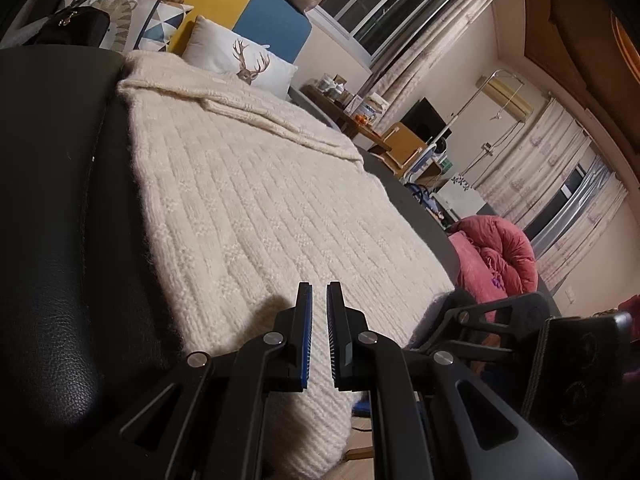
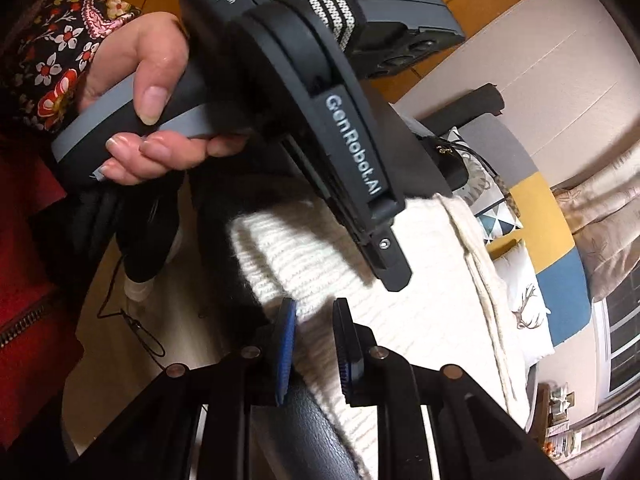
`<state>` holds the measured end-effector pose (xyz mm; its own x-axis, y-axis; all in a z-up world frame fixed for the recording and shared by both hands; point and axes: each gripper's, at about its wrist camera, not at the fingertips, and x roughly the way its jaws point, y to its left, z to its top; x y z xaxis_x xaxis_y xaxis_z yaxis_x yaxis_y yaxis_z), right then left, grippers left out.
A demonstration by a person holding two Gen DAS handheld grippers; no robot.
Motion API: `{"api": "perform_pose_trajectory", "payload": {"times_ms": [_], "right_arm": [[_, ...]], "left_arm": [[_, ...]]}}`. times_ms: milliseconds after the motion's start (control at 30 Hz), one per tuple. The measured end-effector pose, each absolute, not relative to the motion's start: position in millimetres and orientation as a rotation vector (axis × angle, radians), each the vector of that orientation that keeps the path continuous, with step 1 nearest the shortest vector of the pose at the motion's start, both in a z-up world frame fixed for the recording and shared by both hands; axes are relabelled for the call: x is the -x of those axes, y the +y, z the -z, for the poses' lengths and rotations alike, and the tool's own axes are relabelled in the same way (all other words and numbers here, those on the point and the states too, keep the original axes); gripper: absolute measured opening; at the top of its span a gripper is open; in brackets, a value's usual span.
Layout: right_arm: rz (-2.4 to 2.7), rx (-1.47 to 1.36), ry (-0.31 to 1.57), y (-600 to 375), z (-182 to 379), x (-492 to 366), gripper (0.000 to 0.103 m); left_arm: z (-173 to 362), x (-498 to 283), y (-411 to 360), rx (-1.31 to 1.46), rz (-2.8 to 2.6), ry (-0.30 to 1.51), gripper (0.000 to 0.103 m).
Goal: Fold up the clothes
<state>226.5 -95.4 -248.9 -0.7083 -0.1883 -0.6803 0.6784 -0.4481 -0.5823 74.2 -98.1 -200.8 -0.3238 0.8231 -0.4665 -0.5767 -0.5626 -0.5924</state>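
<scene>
Warm, dim indoor light; strong fisheye bending, dark vignetted corners, soft shadows.

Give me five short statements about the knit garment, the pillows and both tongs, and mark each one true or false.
1. The cream ribbed knit sweater lies spread over a black leather surface. True.
2. The left tongs are clamped on the sweater. False: a narrow gap shows between their blue pads and nothing is between them.
3. The white pillow with a deer head print lies beyond the sweater. True.
4. The right tongs are shut tight. False: they stand open, with the sweater's edge seen between the fingers.
5. A green quilt is bundled at the right. False: the bundled quilt is pink.
</scene>
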Motion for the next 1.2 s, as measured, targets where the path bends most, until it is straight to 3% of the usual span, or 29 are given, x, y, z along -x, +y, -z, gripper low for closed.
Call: {"api": "perform_pose_trajectory", "payload": {"times_ms": [67,167,333,700,900,1067,1200], "right_arm": [[2.169,-0.735,1.190,-97.0,248.7,-226.1,0.009],[2.174,-0.776,1.118,-91.8,244.9,-224.8,0.006],[2.155,-0.886,0.868,-80.7,230.4,-207.7,0.004],[2.031,-0.976,0.843,-88.1,245.3,-199.9,0.000],[2.222,-0.868,0.625,-47.9,192.5,-188.7,0.001],[2.388,-1.014,0.580,-12.6,189.8,-145.6,0.004],[2.367,-1.171,0.363,5.8,208.8,-112.8,0.004]], "left_arm": [[200.5,-73.5,-101.0,0.941,-1.983,-0.418,0.008],[199.8,-73.2,-102.5,0.936,-1.989,-0.421,0.008],[199.5,-73.4,-101.2,0.938,-1.989,-0.406,0.008],[205.2,-76.6,-94.8,0.992,-1.986,-0.339,0.008],[208.7,-78.8,-90.9,1.030,-1.975,-0.297,0.008],[198.2,-89.6,-76.3,1.065,-1.892,-0.044,0.008],[190.4,-103.0,-77.8,1.065,-1.856,0.121,0.008]]}}
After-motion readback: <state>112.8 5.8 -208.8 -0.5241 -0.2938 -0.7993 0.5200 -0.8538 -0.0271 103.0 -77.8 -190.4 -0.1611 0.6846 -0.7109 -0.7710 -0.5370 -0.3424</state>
